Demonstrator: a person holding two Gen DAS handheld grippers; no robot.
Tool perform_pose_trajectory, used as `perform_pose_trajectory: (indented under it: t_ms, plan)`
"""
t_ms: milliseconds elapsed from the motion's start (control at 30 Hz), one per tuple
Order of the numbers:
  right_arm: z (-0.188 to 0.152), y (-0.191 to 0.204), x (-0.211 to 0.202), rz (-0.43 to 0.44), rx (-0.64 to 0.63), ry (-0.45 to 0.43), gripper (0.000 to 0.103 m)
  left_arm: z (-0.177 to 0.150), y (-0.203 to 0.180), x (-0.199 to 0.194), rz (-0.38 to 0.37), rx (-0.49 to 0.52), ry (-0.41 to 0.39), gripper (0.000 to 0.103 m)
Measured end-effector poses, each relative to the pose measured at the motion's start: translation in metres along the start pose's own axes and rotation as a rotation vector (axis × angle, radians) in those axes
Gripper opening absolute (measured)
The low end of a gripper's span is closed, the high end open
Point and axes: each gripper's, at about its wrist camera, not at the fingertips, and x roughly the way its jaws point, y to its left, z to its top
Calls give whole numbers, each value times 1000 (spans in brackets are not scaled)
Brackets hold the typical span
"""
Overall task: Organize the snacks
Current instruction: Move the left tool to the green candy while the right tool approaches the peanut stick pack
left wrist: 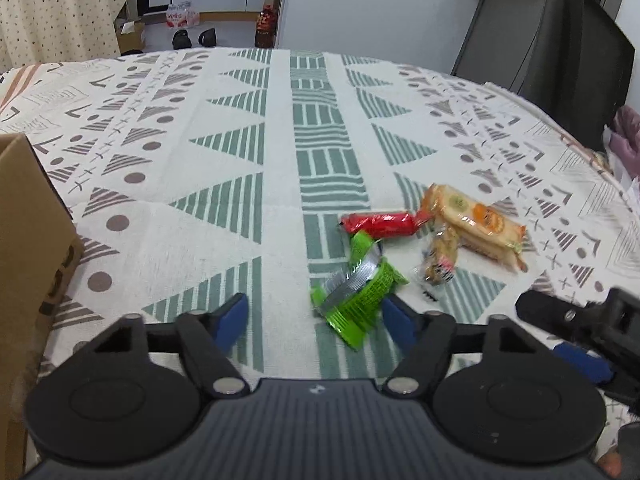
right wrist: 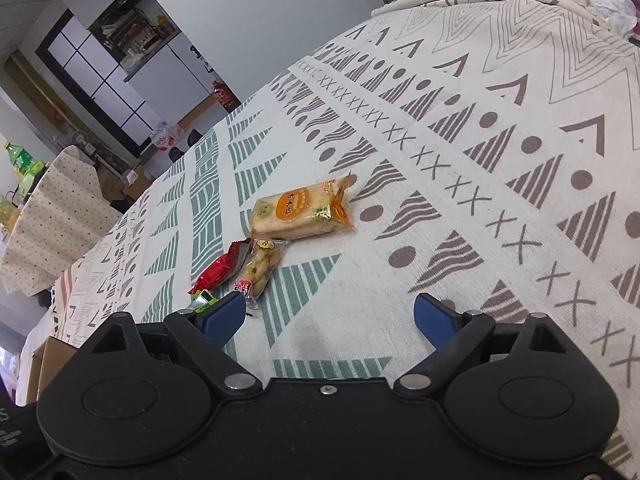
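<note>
Several wrapped snacks lie together on the patterned tablecloth (left wrist: 224,128). In the left wrist view a green and silver packet (left wrist: 358,292) lies nearest, a red packet (left wrist: 380,223) behind it, a small clear pack of nuts (left wrist: 440,258) to the right, and an orange-labelled rice cracker pack (left wrist: 476,224) farthest right. My left gripper (left wrist: 314,314) is open, with the green packet just ahead of its right finger. My right gripper (right wrist: 330,316) is open over bare cloth; the cracker pack (right wrist: 298,212), nut pack (right wrist: 260,268) and red packet (right wrist: 218,274) lie ahead to its left.
A cardboard box (left wrist: 28,248) stands at the table's left edge, also seen as the box (right wrist: 48,364) in the right wrist view. A dark monitor (left wrist: 576,64) stands behind the table's right side. A second table with a dotted cloth (left wrist: 60,12) lies beyond.
</note>
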Motion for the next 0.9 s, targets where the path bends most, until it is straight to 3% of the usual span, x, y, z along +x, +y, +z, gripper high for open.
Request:
perform_pose_trajectory:
  t_ms: [67, 233, 333, 567, 733, 833, 900]
  plan:
    - [0, 1, 3, 1, -4, 2, 92, -1, 1, 0, 11, 0, -10, 61]
    - [1, 7, 10, 9, -39, -3, 89, 0, 2, 0, -11, -16, -11, 25]
    - [0, 12, 14, 29, -54, 1, 86, -1, 4, 0, -11, -24, -16, 15]
    - [5, 22, 26, 53, -54, 0, 80, 7, 10, -10, -42, -73, -42, 21]
    - [8, 24, 30, 56, -41, -5, 78, 10, 12, -20, -84, -121, -89, 53]
    - [9, 22, 31, 58, -24, -8, 77, 12, 8, -19, -96, -117, -105, 63]
    - [10, 20, 31, 61, -13, -10, 75, 13, 4, -12, -95, -108, -97, 63]
